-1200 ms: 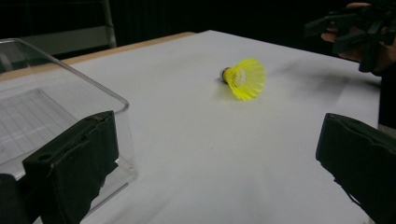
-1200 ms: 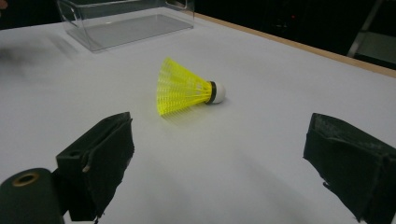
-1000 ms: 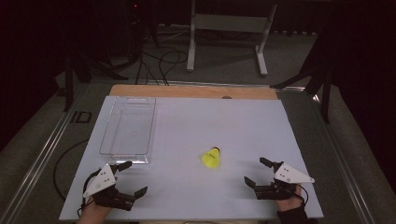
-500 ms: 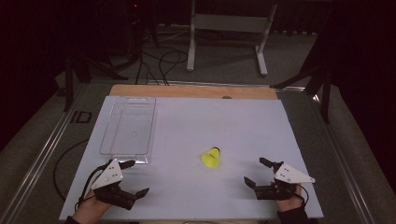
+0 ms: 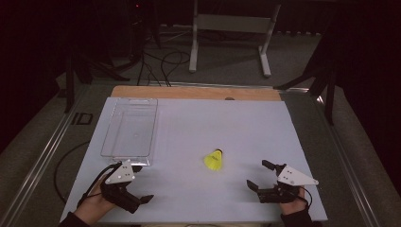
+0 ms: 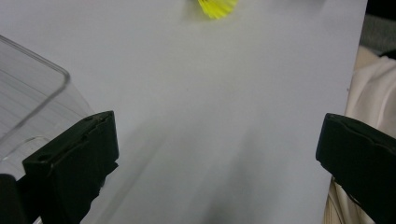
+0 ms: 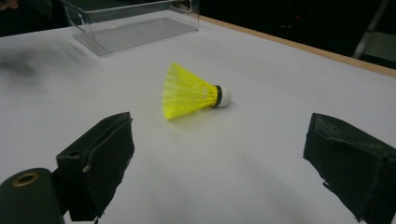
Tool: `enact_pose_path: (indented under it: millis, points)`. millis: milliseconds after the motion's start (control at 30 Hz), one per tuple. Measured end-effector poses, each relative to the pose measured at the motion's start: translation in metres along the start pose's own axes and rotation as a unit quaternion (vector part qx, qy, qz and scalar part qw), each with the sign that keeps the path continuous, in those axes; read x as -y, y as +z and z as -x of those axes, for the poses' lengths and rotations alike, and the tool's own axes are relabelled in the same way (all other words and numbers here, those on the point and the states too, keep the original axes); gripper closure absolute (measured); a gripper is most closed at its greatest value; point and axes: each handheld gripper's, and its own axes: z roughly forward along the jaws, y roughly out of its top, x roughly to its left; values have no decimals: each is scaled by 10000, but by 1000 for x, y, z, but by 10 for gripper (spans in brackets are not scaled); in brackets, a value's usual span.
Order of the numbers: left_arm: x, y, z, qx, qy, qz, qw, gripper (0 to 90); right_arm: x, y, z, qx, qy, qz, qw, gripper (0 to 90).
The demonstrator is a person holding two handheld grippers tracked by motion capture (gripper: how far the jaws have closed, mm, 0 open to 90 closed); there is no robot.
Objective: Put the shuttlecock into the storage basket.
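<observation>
Left gripper point(image 5: 138, 183) farther right and forward, nearer the clear bin point(image 5: 130, 127).

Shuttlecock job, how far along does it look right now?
Nothing looks done: the shuttlecock lies on its side on the table, outside the clear tray. Nothing is in hand; the left gripper and right gripper are open, apart from it. Picking it up is left.

Shuttlecocks: one, yellow point(image 5: 214, 160), lying on its side on the table.
Trays: one, clear plastic point(image 5: 129, 127), at the table's far left.
Grippers: two, the left gripper point(image 5: 139, 183) and the right gripper point(image 5: 259, 174), each with jaws wide apart.
Hands: two, one under each gripper at the near edge.
Tables: one, white top point(image 5: 227, 123).
Stands: one pale frame point(image 5: 230, 23) on the floor beyond.
</observation>
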Motion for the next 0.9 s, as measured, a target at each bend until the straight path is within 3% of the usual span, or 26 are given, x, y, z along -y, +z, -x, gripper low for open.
enact_pose_path:
  millis: [167, 300, 367, 433, 633, 767, 900]
  points:
    - [-4, 3, -1, -8, 22, -355, 9994, 0, -1, 1, -1, -12, -19, -13, 10000, 83]
    - [-9, 5, -1, -105, 70, -746, 9971, 0, 0, 1, -1, -7, -18, -25, 10000, 84]
    - [-11, 6, -2, -54, -23, -823, 9966, 0, 0, 1, -1, -10, -17, -25, 10000, 83]
    - [-13, 7, 0, -79, 48, -951, 9954, 0, 0, 1, -1, -10, -22, -21, 10000, 83]
    - [-20, 7, -1, -73, 12, -1111, 9938, 0, 0, 1, -1, -37, 8, -54, 10000, 83]
    - [-26, 9, -1, -18, -114, -1295, 9915, 0, 0, 2, 0, -26, 6, -56, 10000, 84]
    - [-32, 11, 0, -12, -57, -1391, 9903, 0, 0, 2, -1, -34, 16, -70, 10000, 84]
